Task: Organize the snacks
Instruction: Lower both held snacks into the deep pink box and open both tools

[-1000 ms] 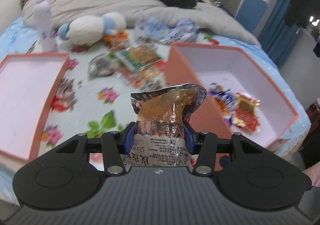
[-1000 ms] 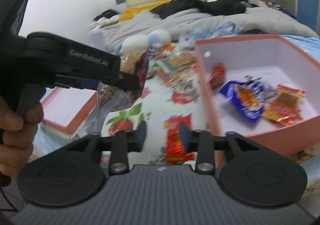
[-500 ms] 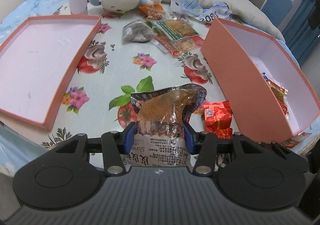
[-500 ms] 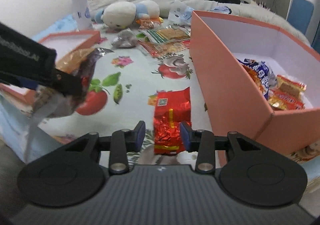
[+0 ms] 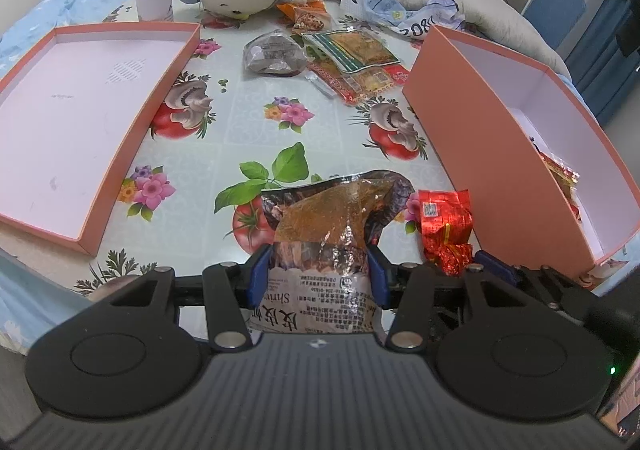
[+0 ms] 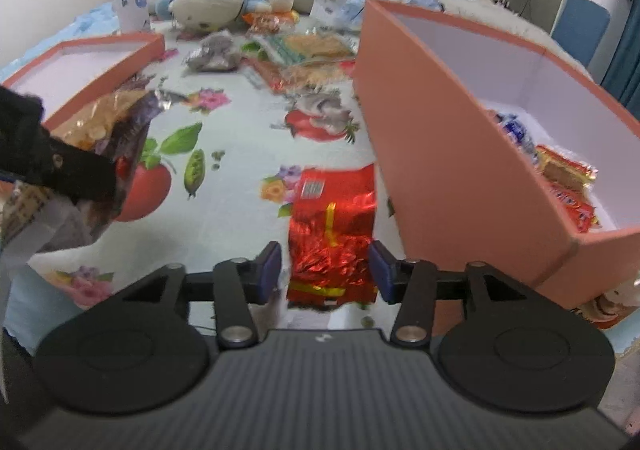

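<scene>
Straddling the red foil packet that lies on the tabletop just beside the deep orange box, the right gripper, jaws opening and not yet touching it, should settle lower and pinch its middle, while the left gripper stays clamped on the shrimp snack bag.

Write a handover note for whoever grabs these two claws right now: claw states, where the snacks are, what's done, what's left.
Left claw: shut on the shrimp snack bag, held above the table.
Right claw: jaws opening, straddling the red foil packet, pads not pressing it; the packet lies on the tablecloth beside the deep pink box.
Done: several snacks already lie in the deep box.
Left: box the shrimp bag, the red packet, and the pile of packets at the far end. The shallow pink tray holds nothing.
</scene>
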### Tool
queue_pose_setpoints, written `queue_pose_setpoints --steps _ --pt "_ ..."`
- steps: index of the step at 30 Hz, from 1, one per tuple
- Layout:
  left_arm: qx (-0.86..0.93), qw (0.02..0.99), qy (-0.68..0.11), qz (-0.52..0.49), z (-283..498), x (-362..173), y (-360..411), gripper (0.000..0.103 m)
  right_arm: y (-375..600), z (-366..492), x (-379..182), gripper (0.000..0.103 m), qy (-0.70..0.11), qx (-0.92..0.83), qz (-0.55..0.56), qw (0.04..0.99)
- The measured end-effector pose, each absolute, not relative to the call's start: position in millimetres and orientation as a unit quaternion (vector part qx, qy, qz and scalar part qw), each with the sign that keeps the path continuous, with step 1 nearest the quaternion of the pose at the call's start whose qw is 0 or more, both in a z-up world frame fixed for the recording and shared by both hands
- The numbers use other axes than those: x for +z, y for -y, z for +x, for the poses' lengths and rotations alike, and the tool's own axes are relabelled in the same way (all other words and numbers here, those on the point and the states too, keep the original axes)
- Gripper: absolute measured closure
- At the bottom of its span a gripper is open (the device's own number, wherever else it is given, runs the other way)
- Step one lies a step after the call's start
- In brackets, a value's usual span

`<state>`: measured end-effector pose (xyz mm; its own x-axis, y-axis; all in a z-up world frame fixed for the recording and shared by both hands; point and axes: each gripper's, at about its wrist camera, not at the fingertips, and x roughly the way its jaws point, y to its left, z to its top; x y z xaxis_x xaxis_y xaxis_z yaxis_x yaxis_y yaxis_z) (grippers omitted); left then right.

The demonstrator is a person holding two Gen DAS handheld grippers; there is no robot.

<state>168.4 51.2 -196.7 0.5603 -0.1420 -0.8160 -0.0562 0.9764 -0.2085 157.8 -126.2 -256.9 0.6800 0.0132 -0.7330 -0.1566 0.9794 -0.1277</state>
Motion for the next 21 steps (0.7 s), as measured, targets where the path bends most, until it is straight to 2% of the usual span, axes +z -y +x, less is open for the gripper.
queue_pose_setpoints --steps 5,7,11,13,14,15,20,21 --pt "-0.023 0.876 -0.469 -0.106 170.6 -198.2 -51.8 0.048 128.3 161.1 -257.8 0.051 -0.398 0.055 -0.081 0.912" --pt "-0.021 0.876 -0.47 -0.108 171.2 -199.2 -52.1 0.048 126.6 158.4 -260.7 0.056 -0.394 0.053 -0.1 0.912" --pt "-0.02 0.875 -0.471 -0.109 171.4 -201.6 -51.4 0.048 126.4 155.0 -258.7 0.057 -0.391 0.064 -0.115 0.911" --pt "-0.021 0.875 -0.471 -0.108 170.9 -201.1 -50.3 0.048 126.9 151.9 -253.0 0.066 -0.384 0.068 -0.115 0.914" --pt "-0.021 0.876 -0.47 -0.108 170.8 -200.5 -50.0 0.048 127.3 150.3 -250.0 0.066 -0.381 0.071 -0.113 0.915" --pt "-0.021 0.876 -0.47 -0.108 170.0 -200.3 -49.7 0.048 128.3 149.0 -248.2 0.074 -0.38 0.074 -0.108 0.916" --pt "-0.022 0.877 -0.468 -0.107 168.9 -195.1 -47.6 0.048 133.7 146.1 -236.9 0.078 -0.382 0.085 -0.082 0.917" --pt "-0.023 0.877 -0.467 -0.106 168.2 -193.6 -47.1 0.048 134.7 144.5 -232.6 0.084 -0.379 0.086 -0.078 0.918"
